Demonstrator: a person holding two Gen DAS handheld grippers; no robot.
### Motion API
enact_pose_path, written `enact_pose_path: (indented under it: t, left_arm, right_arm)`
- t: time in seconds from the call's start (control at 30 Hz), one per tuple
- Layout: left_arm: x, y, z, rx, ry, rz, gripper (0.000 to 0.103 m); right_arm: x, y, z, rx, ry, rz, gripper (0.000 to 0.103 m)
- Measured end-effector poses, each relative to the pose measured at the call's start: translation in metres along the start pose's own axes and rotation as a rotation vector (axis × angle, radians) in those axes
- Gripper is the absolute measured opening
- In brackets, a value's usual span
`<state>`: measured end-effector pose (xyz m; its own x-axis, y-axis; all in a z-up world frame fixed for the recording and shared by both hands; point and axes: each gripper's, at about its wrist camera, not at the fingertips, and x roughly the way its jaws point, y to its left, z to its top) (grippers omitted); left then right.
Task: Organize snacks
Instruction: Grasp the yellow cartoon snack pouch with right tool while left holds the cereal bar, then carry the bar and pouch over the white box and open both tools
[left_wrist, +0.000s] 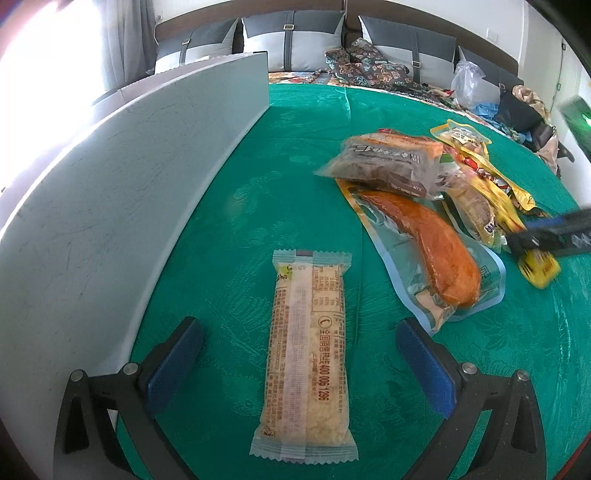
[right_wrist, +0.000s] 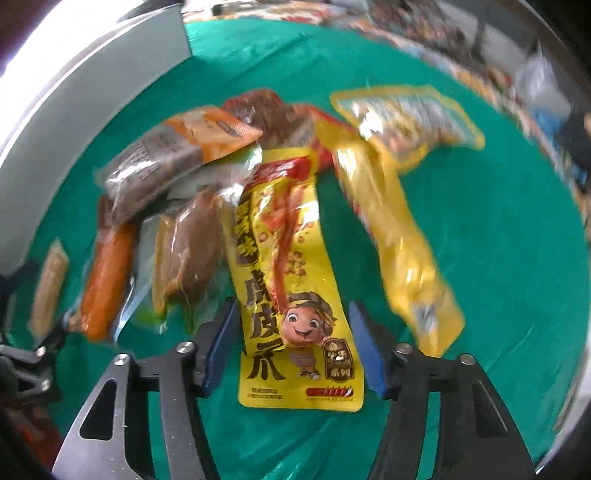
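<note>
Between the two blue pads of the left claw (left_wrist: 299, 373), on the green patterned cloth (left_wrist: 280, 155) that covers the table, lies a pale oblong flow-wrap snack bar (left_wrist: 308, 354). The jaws stand wide apart and neither pad touches the wrapper; the bar rests flat, lengthwise along the claw's line, alone and clear of the pile.

Under the right claw (right_wrist: 293, 347), a long yellow foil pouch printed with a cartoon child (right_wrist: 295, 314) lies between the pads. The jaws are partly closed around it, yet a strip of green cloth shows on each side, so no grip is judged to be made; the claw counts as open.

Step in hand, as judged: one snack is laid out apart, and the right claw is set to take the next from the pile. The next move calls for closing squarely on the pouch's lower end and drawing it out without dragging its neighbours.

Obstructions: the pouch's upper end runs under a red wrapper and a clear packet of brown food with an orange end (right_wrist: 173, 162). A clear pouch holding an orange sausage-like piece (left_wrist: 432, 243) lies just beside, a plain yellow foil pouch (right_wrist: 402, 258) on the other side. A grey-white panel (left_wrist: 110, 184) borders the cloth. Beyond stand grey cushions (left_wrist: 291, 40).
</note>
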<state>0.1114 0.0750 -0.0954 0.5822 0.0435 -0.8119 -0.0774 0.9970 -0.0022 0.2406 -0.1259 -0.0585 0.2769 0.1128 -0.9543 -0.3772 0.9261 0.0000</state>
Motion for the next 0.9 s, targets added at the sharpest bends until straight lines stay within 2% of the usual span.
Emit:
enact_pose_path:
  t: [0.2,0.27,0.33,0.37,0.43,0.57,0.63,0.67,0.7,0.73,0.77,0.83,0.87,0.9]
  left_arm:
    - [0.000,0.000,0.000,0.000,0.000,0.000,0.103]
    - [0.001,-0.001,0.000,0.001,0.000,0.000,0.103]
    - [0.001,0.000,0.000,0.000,0.001,0.000,0.103]
    - [0.001,0.000,0.000,0.001,0.002,0.000,0.103]
    - [0.001,0.000,0.001,0.012,0.019,-0.008,0.103]
    - [0.000,0.001,0.004,0.048,0.119,-0.031,0.103]
    - [-0.005,0.003,0.002,0.052,0.127,-0.033,0.094]
    - [-0.010,0.004,0.001,0.055,0.106,-0.036,0.069]
    - [-0.015,0.006,0.001,0.059,0.088,-0.042,0.036]
    - [-0.018,0.010,0.001,0.052,0.090,-0.073,0.028]
    - [-0.019,0.013,0.001,0.040,0.095,-0.079,0.028]
    - [-0.024,0.021,-0.002,0.002,0.077,-0.112,0.028]
    - [-0.027,0.025,-0.004,-0.019,0.066,-0.131,0.028]
    - [-0.030,0.027,-0.006,-0.036,0.059,-0.146,0.028]
  right_arm:
    - [-0.021,-0.018,-0.063,0.124,0.074,0.115,0.059]
    - [-0.028,-0.029,-0.082,0.209,0.102,0.170,0.060]
    - [-0.037,-0.040,-0.089,0.286,0.069,0.203,0.066]
    - [-0.042,-0.043,-0.090,0.302,0.042,0.193,0.071]
    - [-0.045,-0.042,-0.086,0.292,0.011,0.138,0.073]
    - [-0.024,-0.025,-0.072,0.255,0.053,0.097,0.073]
    - [-0.016,-0.009,-0.069,0.204,0.055,0.065,0.078]
    - [-0.013,0.006,-0.068,0.143,0.047,0.009,0.078]
    - [-0.011,0.016,-0.069,0.066,0.049,-0.025,0.074]
    - [-0.013,0.023,-0.070,0.030,0.032,-0.044,0.071]
    - [-0.014,0.022,-0.072,0.040,0.040,-0.024,0.056]
    - [-0.022,0.010,-0.076,0.103,0.041,-0.003,0.048]
    - [-0.029,0.003,-0.079,0.126,0.034,0.006,0.040]
    - [-0.032,-0.001,-0.079,0.142,0.033,0.014,0.040]
